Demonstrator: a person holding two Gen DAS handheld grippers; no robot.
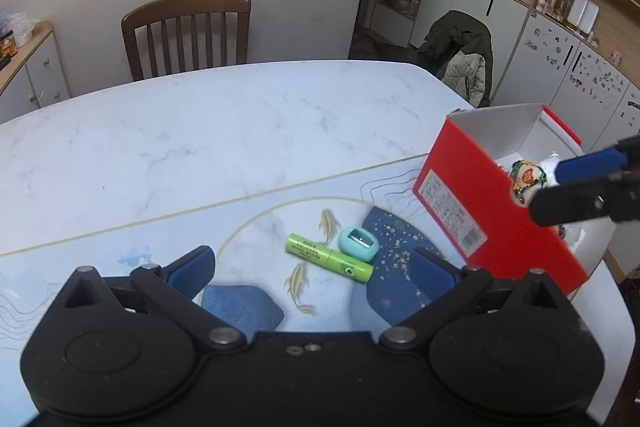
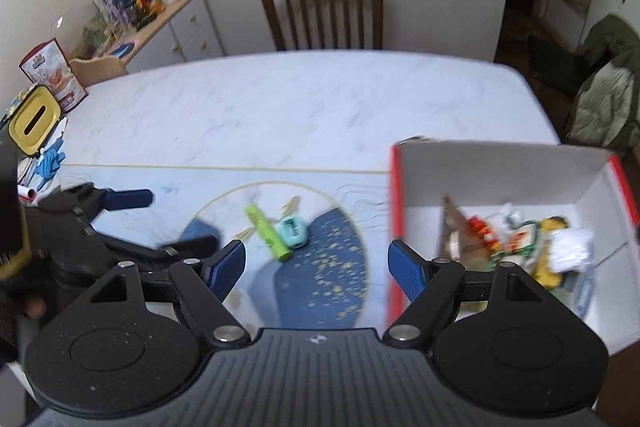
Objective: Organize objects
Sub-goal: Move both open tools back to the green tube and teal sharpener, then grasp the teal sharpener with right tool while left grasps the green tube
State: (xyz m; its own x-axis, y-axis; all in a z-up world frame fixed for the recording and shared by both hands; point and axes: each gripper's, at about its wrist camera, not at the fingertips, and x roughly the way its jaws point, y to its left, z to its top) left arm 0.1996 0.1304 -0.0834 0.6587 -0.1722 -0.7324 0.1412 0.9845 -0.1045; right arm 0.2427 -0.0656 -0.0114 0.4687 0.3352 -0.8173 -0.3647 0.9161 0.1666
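Observation:
A green tube (image 1: 328, 258) and a teal pencil sharpener (image 1: 359, 245) lie touching on the blue patterned mat (image 1: 400, 239). My left gripper (image 1: 312, 269) is open just short of them, with nothing between its fingers. To their right stands a red box (image 1: 500, 211) with a white inside. My right gripper (image 1: 548, 187) hangs open over its near rim. In the right wrist view the tube (image 2: 268, 231) and sharpener (image 2: 293, 231) lie ahead of my open right gripper (image 2: 317, 263). The box (image 2: 500, 171) holds several snack packets (image 2: 516, 243). The left gripper (image 2: 182, 219) shows at the left.
A wooden chair (image 1: 188, 31) stands behind the marble table (image 1: 240, 115). A yellow-lidded container (image 2: 34, 117) and blue gloves (image 2: 52, 157) lie at the table's left edge. A jacket (image 1: 460, 59) hangs on a chair at the right. The box sits near the table's right edge.

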